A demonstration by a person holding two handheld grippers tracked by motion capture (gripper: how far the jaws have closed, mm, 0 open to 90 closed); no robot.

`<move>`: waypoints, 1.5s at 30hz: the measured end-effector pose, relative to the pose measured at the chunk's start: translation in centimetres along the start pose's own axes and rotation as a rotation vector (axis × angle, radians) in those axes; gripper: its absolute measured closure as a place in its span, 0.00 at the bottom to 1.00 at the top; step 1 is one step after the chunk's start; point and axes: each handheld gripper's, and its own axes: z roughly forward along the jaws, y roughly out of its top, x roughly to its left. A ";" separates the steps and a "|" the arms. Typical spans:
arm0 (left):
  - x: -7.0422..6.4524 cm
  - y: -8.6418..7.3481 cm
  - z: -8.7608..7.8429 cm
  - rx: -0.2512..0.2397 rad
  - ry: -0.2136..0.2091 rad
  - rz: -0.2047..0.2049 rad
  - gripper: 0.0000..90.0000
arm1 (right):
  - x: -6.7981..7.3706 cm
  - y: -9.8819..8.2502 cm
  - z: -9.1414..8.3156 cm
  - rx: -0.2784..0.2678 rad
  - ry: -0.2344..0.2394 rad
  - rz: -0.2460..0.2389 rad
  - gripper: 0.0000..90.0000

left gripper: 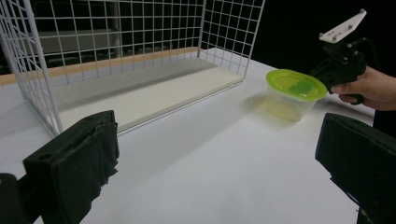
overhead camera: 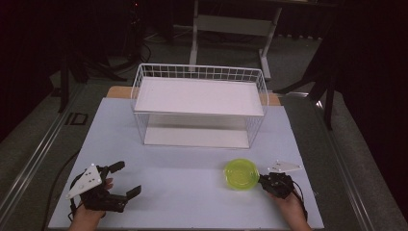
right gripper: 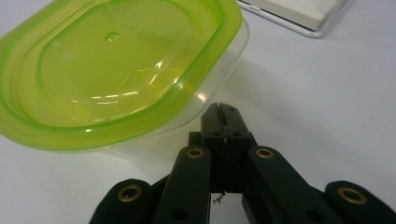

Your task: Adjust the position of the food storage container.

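Right gripper view shows our right gripper (right gripper: 223,114) closed, empty, beside the clear tub's (right gripper: 140,93) glossy green lid; left gripper (overhead camera: 126,178) gapes empty.

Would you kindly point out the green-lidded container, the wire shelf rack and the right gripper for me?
green-lidded container (overhead camera: 241,173): high view, middle of its lid.
wire shelf rack (overhead camera: 199,97): high view, its white upper shelf board.
right gripper (right gripper: 223,114): right gripper view, tips of its shut jaws beside the container.
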 end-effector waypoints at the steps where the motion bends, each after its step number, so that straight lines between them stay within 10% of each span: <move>1: 0.0 0.0 0.0 0.001 -0.001 -0.001 0.00 | 0.1 0.1 0.2 0.000 0.006 -0.003 1.00; 33: 0.1 0.0 -0.1 0.000 -0.008 0.003 0.00 | 5.3 4.4 5.0 0.023 0.121 -0.105 1.00; 45: 0.0 0.0 -0.1 -0.002 -0.010 0.003 0.00 | 5.0 2.6 3.7 0.052 0.129 -0.050 1.00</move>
